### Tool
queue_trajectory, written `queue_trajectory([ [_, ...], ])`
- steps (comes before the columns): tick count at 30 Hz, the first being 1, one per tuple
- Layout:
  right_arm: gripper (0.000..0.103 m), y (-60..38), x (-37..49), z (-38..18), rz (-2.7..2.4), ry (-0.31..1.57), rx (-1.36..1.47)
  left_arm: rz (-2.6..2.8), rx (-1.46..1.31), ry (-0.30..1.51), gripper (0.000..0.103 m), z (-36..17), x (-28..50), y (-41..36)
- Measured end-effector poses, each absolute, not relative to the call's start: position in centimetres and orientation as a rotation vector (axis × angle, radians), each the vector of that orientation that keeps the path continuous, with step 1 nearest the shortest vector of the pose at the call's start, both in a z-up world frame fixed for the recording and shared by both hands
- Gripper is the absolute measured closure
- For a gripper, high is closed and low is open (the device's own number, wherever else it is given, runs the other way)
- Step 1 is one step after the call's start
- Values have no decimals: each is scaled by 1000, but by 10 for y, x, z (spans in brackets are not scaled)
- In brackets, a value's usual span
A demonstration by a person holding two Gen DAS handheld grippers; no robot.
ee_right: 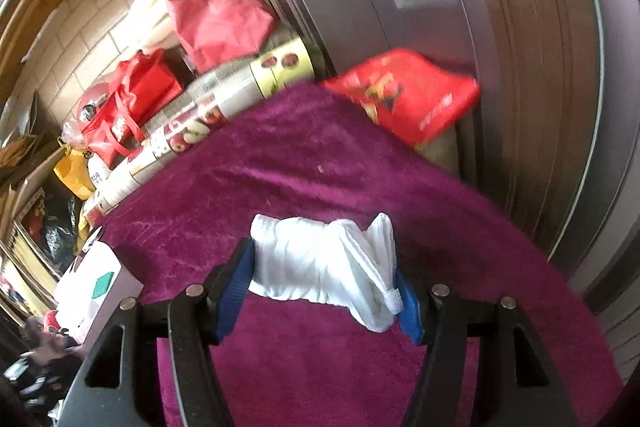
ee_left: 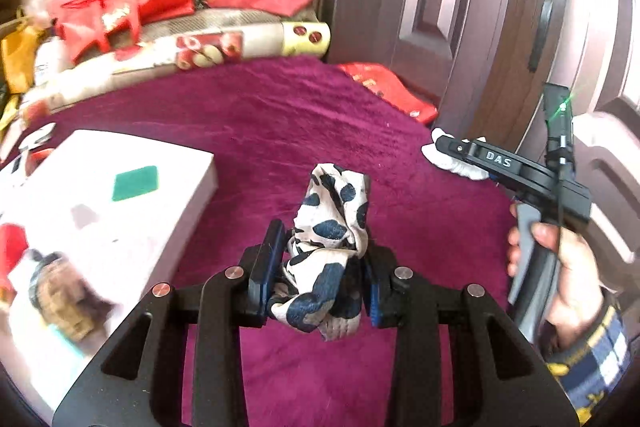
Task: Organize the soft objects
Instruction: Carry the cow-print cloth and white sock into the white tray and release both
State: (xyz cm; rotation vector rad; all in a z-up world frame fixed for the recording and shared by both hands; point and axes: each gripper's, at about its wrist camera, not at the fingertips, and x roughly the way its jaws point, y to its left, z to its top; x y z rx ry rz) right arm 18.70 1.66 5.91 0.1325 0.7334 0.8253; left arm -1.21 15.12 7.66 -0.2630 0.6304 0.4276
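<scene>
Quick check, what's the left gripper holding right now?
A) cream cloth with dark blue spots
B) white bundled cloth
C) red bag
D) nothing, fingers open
A: in the left wrist view the left gripper is shut on the spotted cloth, bunched between its fingers above the magenta blanket; the white cloth sits in the right gripper.

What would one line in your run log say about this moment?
left gripper: shut on spotted cloth | right gripper: shut on white cloth | both over purple blanket | white box at left
</scene>
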Motion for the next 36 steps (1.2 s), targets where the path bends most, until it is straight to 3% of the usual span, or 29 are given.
queue_trajectory([
  [5,39,1,127,94,946,665,181,508,-157,570,69,99,-63,140],
  [16,39,-22,27,135,1081,559,201,627,-237,430,69,130,-156,152],
  [36,38,10,-27,147,1218,533,112,705,-268,331,69,145,-225,157],
])
